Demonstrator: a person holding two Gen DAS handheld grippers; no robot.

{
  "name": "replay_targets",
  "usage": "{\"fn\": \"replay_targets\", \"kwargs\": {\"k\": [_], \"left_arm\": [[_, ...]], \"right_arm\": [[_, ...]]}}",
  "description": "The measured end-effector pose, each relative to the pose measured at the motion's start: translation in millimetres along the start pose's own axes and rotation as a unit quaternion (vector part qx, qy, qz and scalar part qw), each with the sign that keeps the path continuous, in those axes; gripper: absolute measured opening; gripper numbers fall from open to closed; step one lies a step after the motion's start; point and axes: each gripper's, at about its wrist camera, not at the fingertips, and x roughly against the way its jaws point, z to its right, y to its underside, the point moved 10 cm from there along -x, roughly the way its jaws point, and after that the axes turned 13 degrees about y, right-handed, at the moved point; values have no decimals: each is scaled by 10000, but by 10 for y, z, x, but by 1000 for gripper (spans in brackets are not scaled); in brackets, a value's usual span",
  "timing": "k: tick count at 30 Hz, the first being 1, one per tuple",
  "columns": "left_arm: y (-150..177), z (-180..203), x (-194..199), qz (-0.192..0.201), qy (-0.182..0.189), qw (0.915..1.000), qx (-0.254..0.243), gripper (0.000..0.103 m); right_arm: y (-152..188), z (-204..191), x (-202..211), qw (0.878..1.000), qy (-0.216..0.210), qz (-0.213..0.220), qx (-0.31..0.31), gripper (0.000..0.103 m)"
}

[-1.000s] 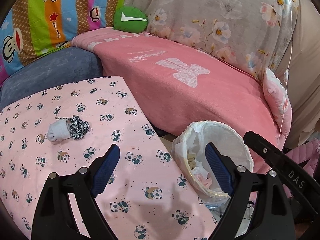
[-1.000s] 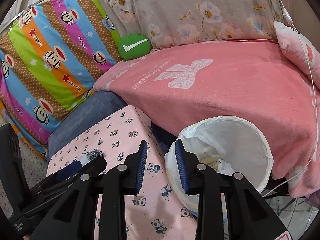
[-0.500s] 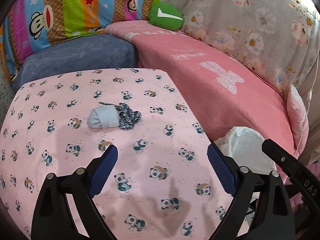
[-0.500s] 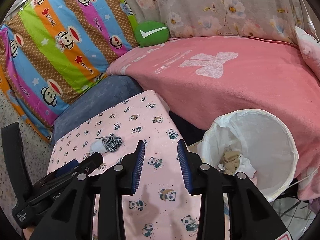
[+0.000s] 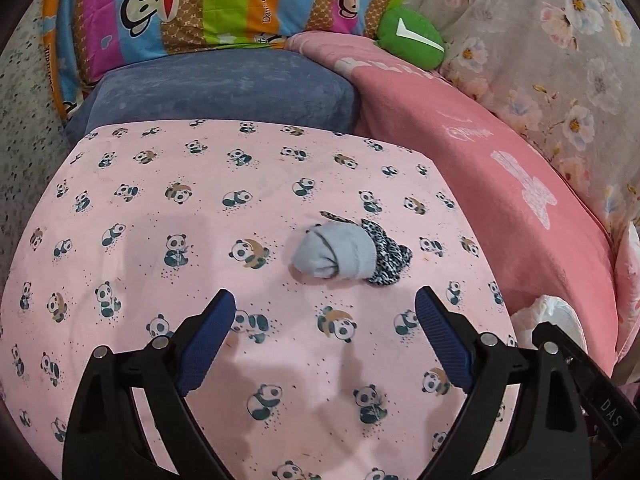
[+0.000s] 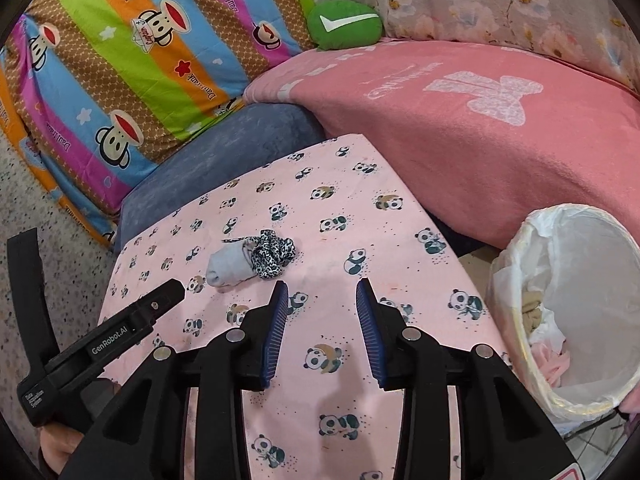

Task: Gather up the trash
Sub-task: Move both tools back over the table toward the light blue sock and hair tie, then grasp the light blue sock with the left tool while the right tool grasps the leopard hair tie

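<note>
- A bench (image 5: 168,208) draped in a pink cloth printed with small pandas fills the foreground of both wrist views.
- On that cloth lies a rolled grey sock (image 5: 334,254) with a black-and-white leopard-print fabric piece (image 5: 386,258) tucked against its far right end; the two touch.
- The left claw (image 5: 324,312) hovers over the cloth just short of the sock, its blue-padded jaws spread wide with nothing between them.
- The right claw (image 6: 322,294) hangs above the cloth to the right of the sock, jaws parted and empty; they have just been opening.
- Off the bench's right edge stands a round bin (image 6: 568,312) lined with a white plastic bag, with crumpled scraps inside.
- Behind the bench sits a blue-grey cushion (image 5: 224,88), and to its right a sofa seat under a pink blanket (image 6: 480,128).
- A striped cover with cartoon monkeys (image 6: 132,48), a green cushion with a white tick (image 6: 344,28) and a grey floral cloth (image 5: 560,60) line the back.
- Speckled floor (image 6: 36,208) shows at the left.
</note>
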Motion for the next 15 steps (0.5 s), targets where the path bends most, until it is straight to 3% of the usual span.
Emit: {"fn": "replay_targets", "kwargs": {"k": [15], "left_arm": [[-196, -197, -686, -451, 141, 9989, 63, 87]], "right_arm": [[-122, -562, -959, 9985, -117, -504, 203, 37]]}}
